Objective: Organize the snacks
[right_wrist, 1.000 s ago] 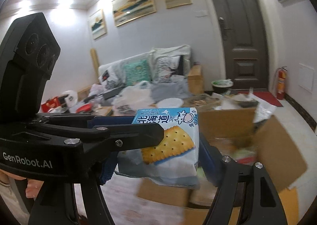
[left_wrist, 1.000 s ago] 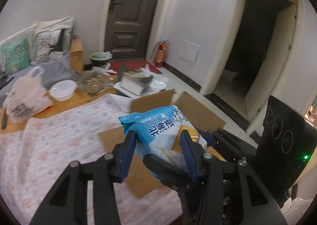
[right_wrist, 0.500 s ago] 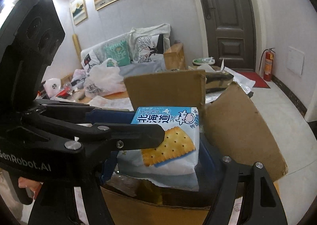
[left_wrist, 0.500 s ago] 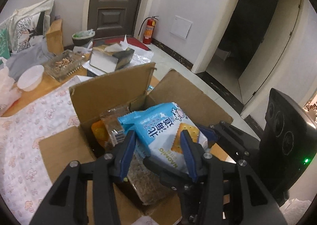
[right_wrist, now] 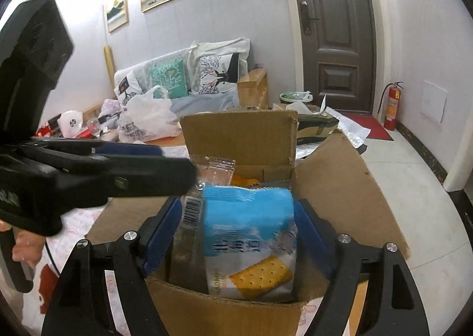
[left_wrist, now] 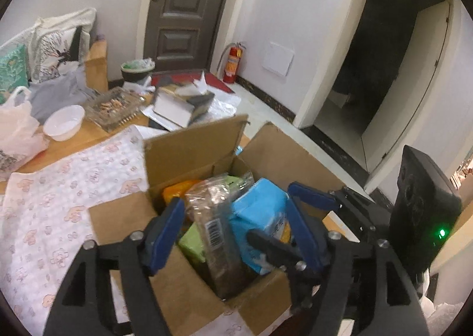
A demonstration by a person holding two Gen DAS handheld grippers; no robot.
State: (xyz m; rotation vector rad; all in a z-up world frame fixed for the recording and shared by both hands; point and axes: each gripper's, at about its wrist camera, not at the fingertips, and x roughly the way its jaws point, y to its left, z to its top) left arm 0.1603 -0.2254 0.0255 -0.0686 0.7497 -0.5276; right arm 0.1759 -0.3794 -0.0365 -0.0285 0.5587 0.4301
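The blue cracker packet (right_wrist: 248, 235) stands upright inside the open cardboard box (right_wrist: 236, 140), at the 6 o'clock of the right wrist view. The right gripper (right_wrist: 236, 232) straddles it, fingers spread and released. The left gripper (left_wrist: 233, 226) is likewise spread wide, clasping nothing, with a clear barcoded packet (left_wrist: 214, 217) at 9 o'clock of the blue one.

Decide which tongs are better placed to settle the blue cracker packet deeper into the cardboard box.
Right. The right tongs, open, straddle the blue cracker packet standing in the cardboard box; the left tongs straddle mainly the neighbouring clear packet.
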